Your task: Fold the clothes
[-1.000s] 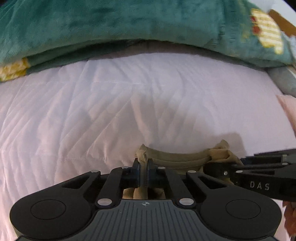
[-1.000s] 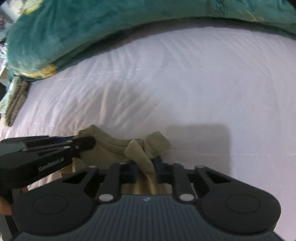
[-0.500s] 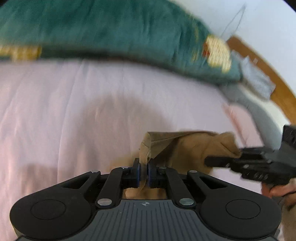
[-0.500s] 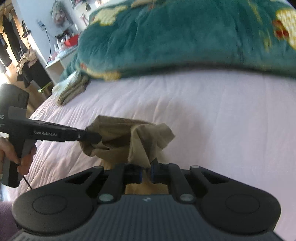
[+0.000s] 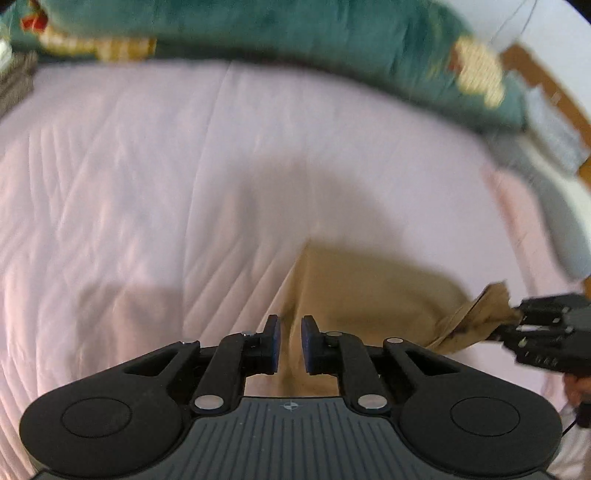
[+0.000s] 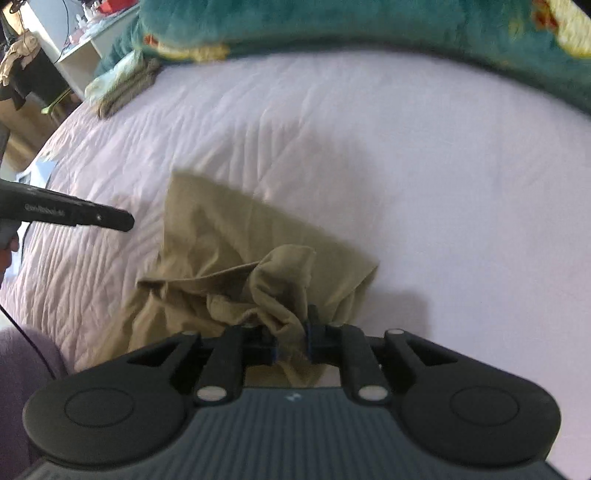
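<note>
An olive-tan garment (image 5: 369, 295) lies partly spread on the pale pink bed sheet (image 5: 147, 166). My left gripper (image 5: 290, 341) hovers over its left edge. Its jaws are opening, a clear gap shows between the blue pads and no cloth is pinched. In the right wrist view the same gripper (image 6: 127, 221) hangs left of the garment (image 6: 229, 236), apart from it. My right gripper (image 6: 291, 343) has a bunched fold of the garment filling the space between its jaws, which are opening. In the left wrist view that gripper (image 5: 517, 325) holds a raised corner.
A teal plush blanket (image 5: 295, 29) runs along the far side of the bed. Folded clothes (image 6: 122, 85) sit at the bed's far left corner, a white shelf (image 6: 85, 51) behind them. A grey pillow (image 5: 561, 206) and a wooden headboard (image 5: 554, 92) lie at the right.
Both grippers lifted and swung across the bed with the garment. The left gripper, shut on the neckline before, has let go, and that edge has dropped flat onto the sheet.
</note>
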`<state>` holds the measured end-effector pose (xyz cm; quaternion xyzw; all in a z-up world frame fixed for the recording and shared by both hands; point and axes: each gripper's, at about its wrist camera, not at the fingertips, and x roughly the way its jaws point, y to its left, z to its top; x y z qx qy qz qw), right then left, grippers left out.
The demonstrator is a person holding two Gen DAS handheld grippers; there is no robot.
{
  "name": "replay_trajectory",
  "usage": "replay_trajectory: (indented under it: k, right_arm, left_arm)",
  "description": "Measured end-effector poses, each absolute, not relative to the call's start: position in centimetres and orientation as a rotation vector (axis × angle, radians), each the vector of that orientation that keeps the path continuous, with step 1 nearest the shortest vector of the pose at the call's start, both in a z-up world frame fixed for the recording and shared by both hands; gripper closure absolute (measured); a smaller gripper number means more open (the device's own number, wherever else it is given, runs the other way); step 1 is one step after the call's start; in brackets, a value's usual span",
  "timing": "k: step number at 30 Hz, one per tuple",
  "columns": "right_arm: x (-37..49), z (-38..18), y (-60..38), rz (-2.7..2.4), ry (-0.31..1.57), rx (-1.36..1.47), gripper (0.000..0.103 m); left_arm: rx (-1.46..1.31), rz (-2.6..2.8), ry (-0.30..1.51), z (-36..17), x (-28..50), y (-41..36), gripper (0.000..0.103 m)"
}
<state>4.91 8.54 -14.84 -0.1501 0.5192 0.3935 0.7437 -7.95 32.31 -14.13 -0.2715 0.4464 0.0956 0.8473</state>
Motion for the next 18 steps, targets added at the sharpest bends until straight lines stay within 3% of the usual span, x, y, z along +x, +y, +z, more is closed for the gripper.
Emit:
replay_trajectory:
  k: [2,4,9,13,18]
  right_arm:
    - [5.3,-12.2,8.7,0.847,1.094,-0.309,0.060]
    - [5.9,-10.3,8.8,0.871,1.061,-0.250,0.050]
    - [7.2,-8.8,8.8,0.854,1.030,-0.176,0.050]
    - [10.4,-10.4,9.3,0.752,1.060,-0.102,0.049]
    - [15.4,-14.3,11.6,0.662,1.109,-0.112,0.041]
  left_arm:
    - [-0.576,0.190,0.885,-12.4,-7.3,32.4,0.082]
    - [-0.582,0.176,0.848,-11.5,-6.2,32.0,0.077]
    - [-0.591,0.185,0.849,-11.4,-2.4,30.9,0.073]
    - [-0.599,0.250,0.909,-12.4,0.3,31.3,0.072]
    - [-0.604,0.368,0.971,-15.0,2.7,33.3,0.063]
